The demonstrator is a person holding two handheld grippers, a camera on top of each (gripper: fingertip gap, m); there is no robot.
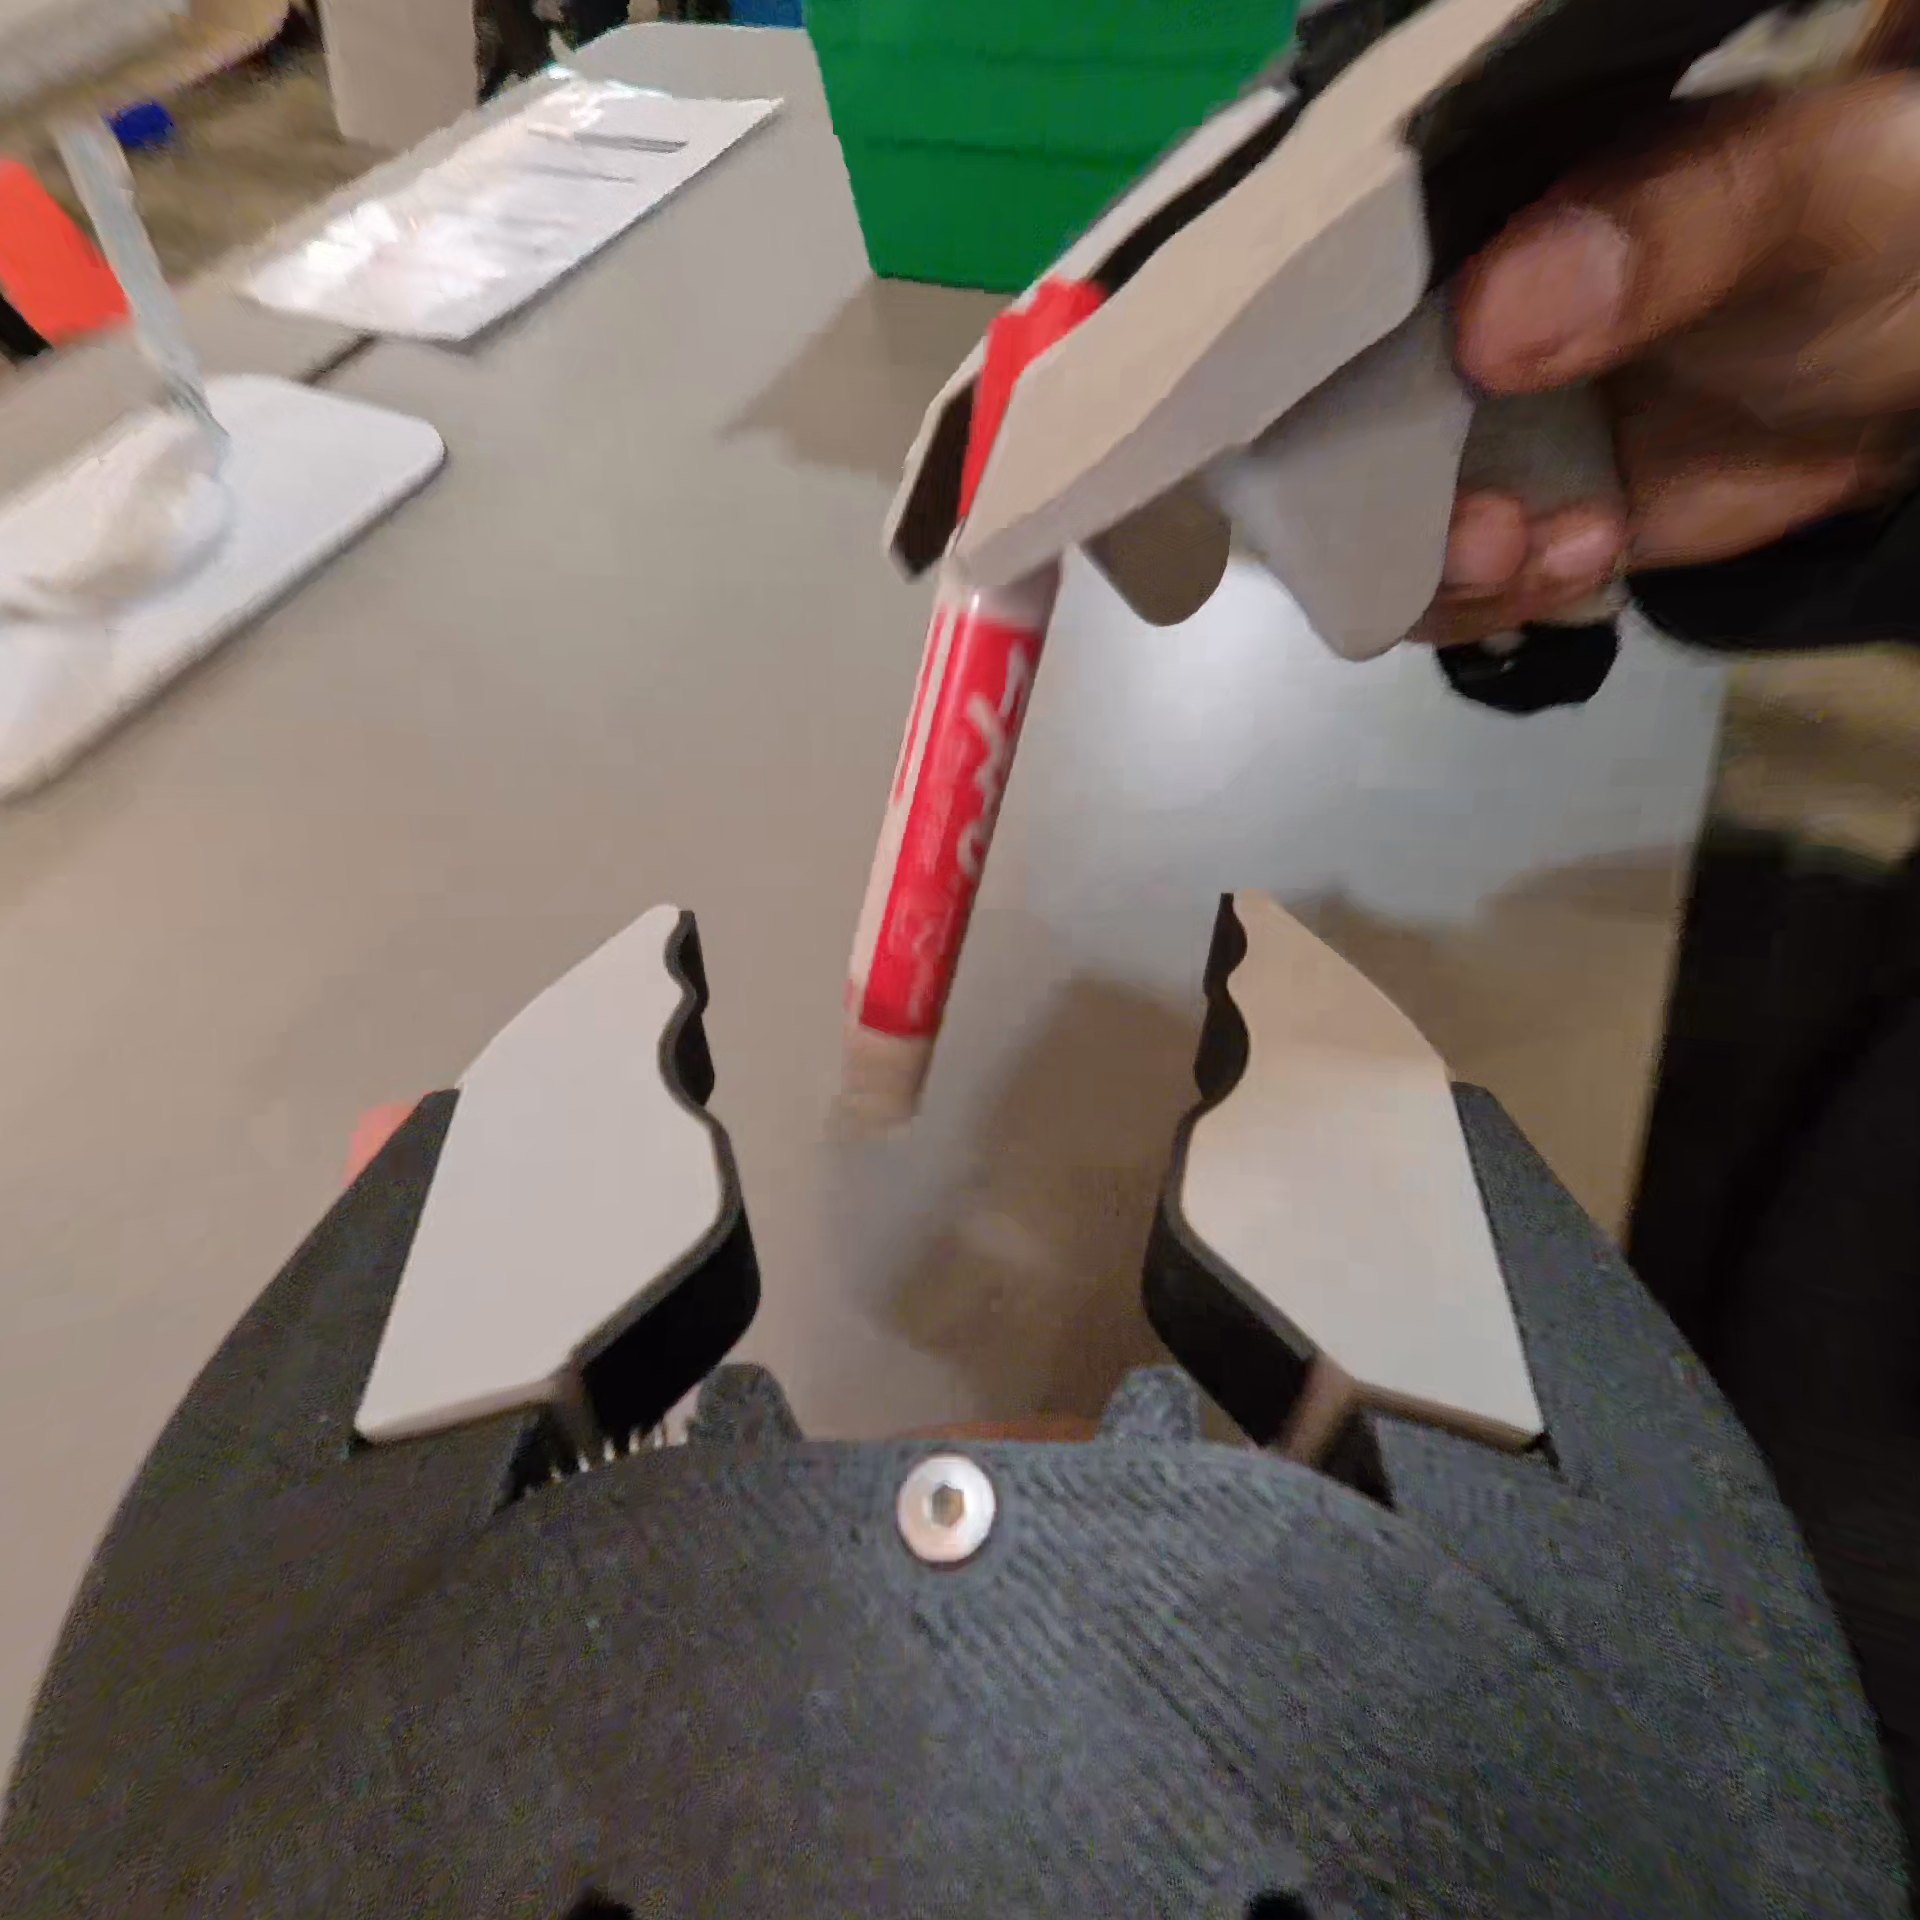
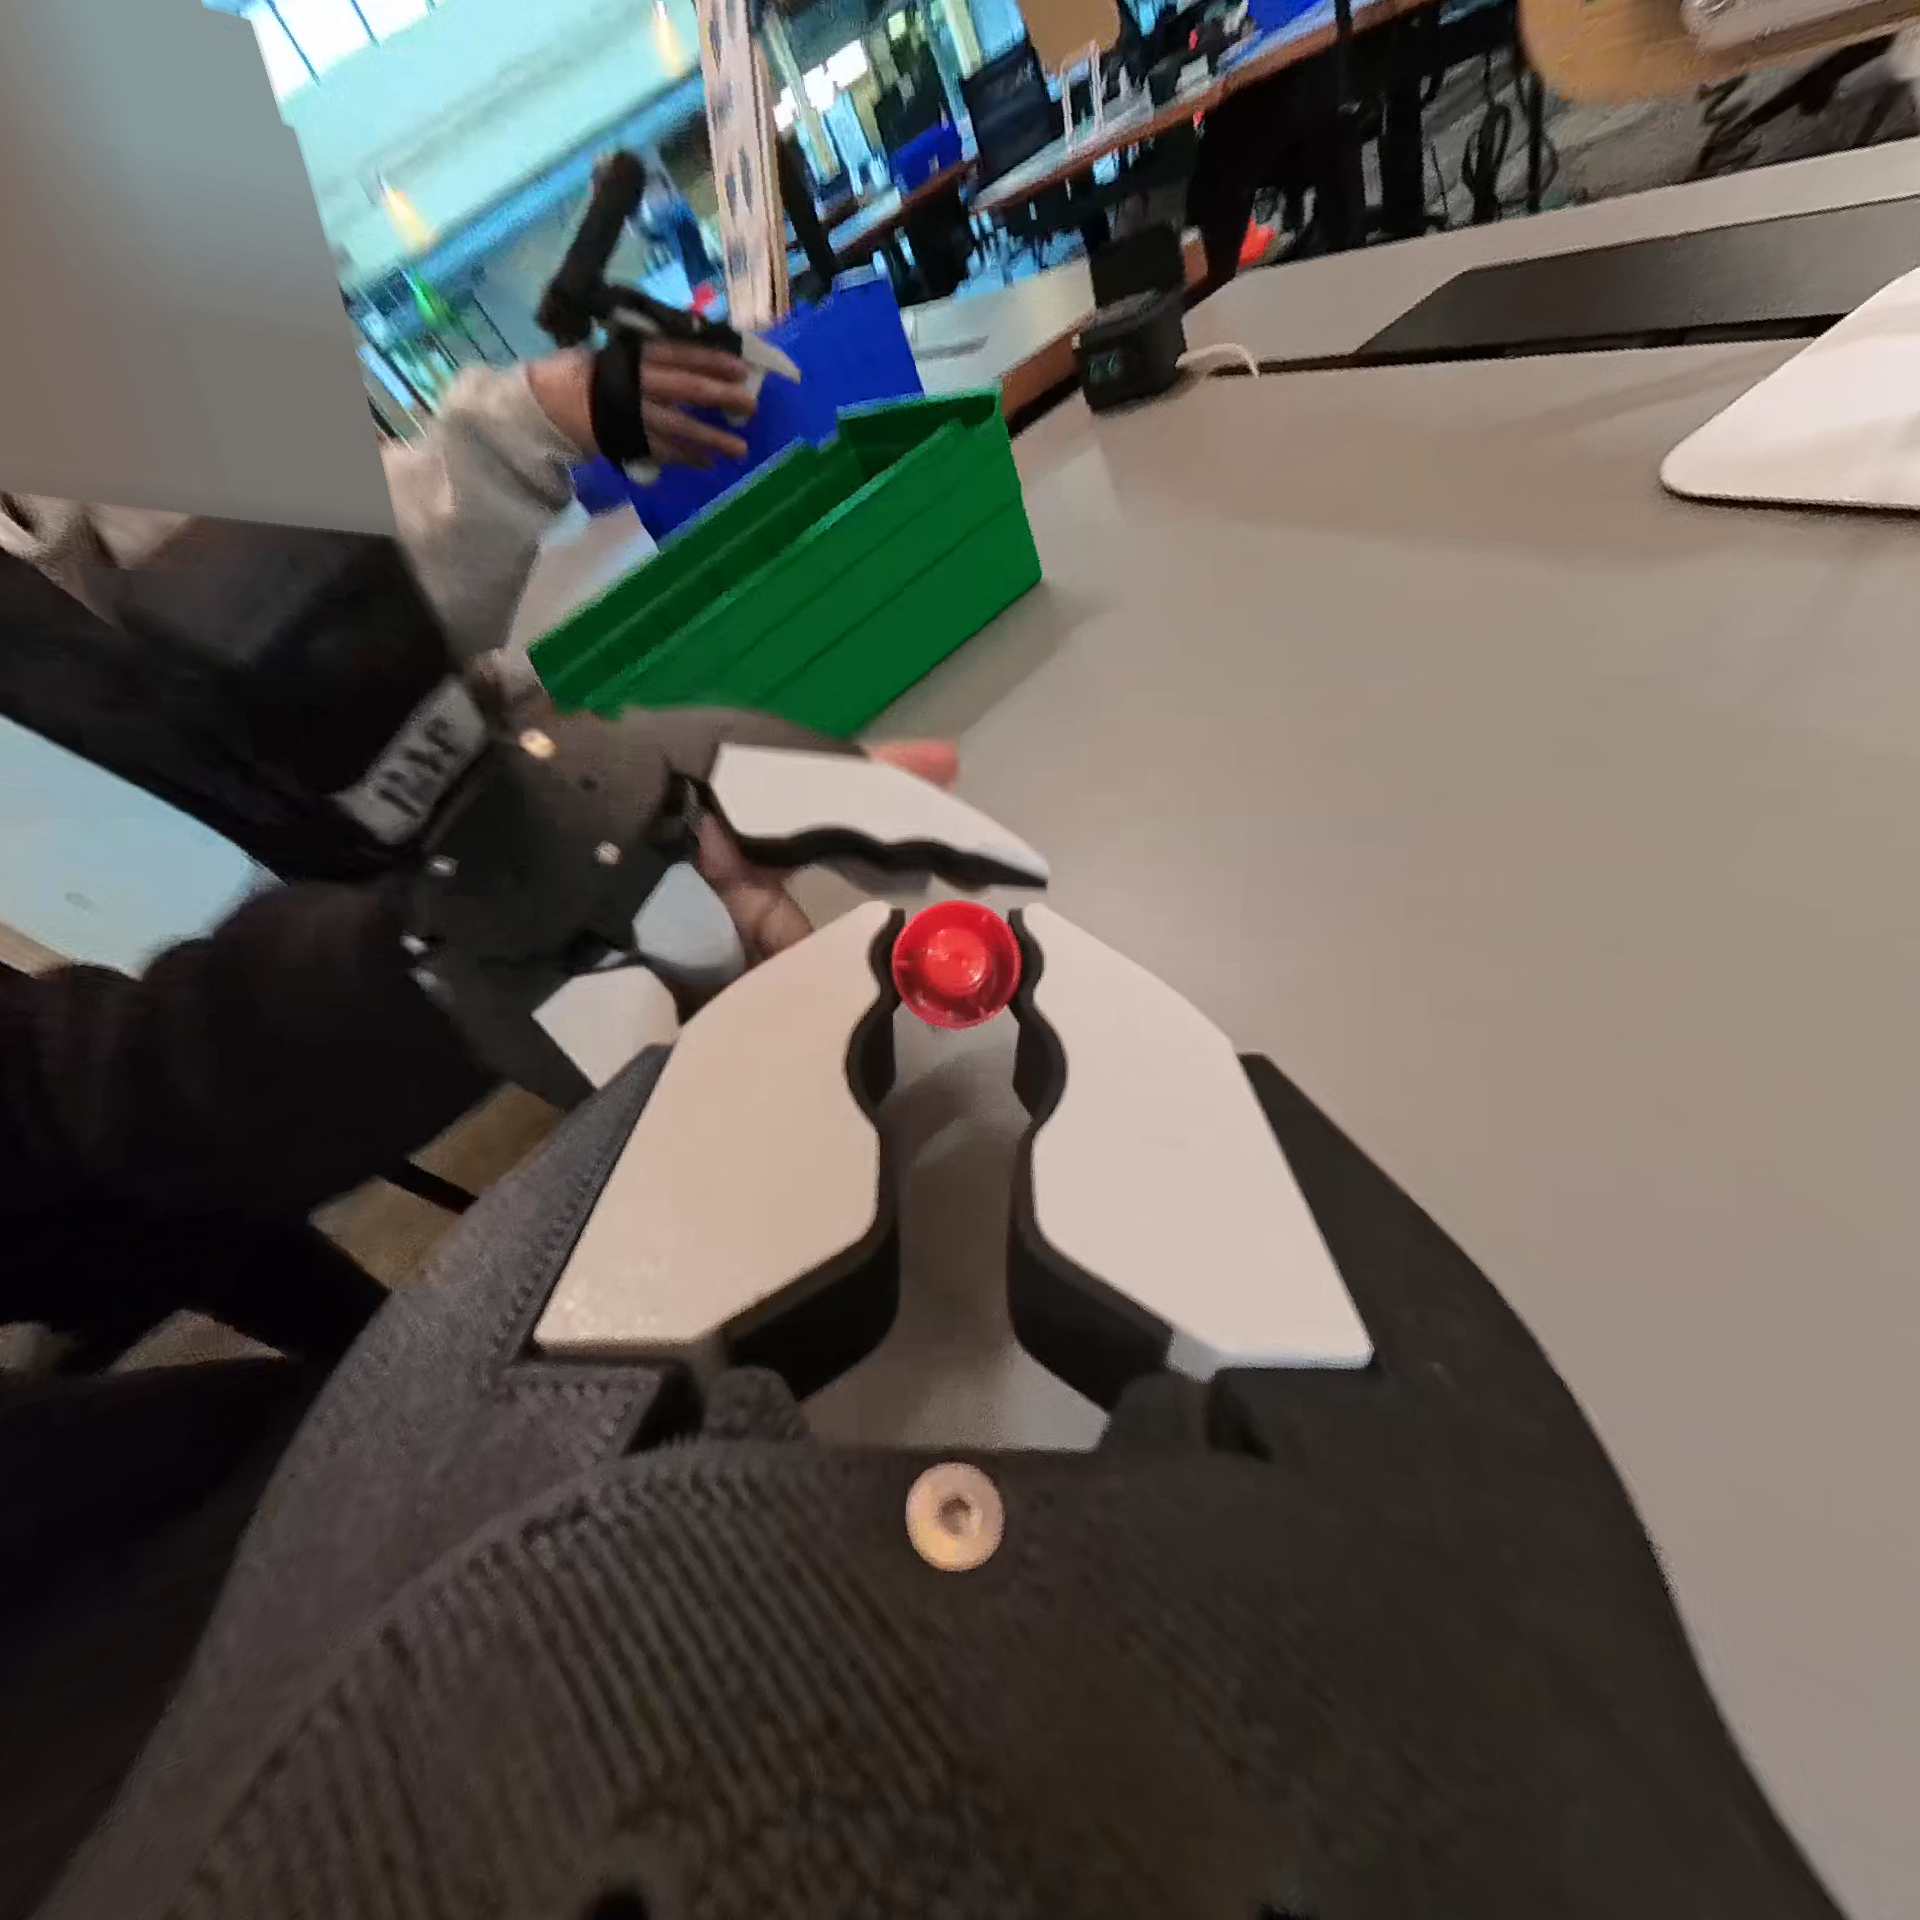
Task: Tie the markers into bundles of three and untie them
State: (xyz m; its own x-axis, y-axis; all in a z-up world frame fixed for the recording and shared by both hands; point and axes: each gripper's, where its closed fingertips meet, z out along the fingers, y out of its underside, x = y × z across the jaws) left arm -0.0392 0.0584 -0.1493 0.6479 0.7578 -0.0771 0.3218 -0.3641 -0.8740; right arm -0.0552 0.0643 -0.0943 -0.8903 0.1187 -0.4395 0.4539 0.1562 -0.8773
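My right tongs (image 1: 940, 540) clamp a red marker (image 1: 940, 831) by its cap end, barrel hanging down over the grey surface (image 1: 520, 727). My left tongs (image 1: 956, 997) gape wide just beneath it, empty. A green bin (image 2: 831, 582) sits far behind.

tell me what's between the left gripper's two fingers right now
Only bare grey table. In the left wrist view the left gripper is open, and the red marker hangs just beyond its fingertips, held by the right gripper.
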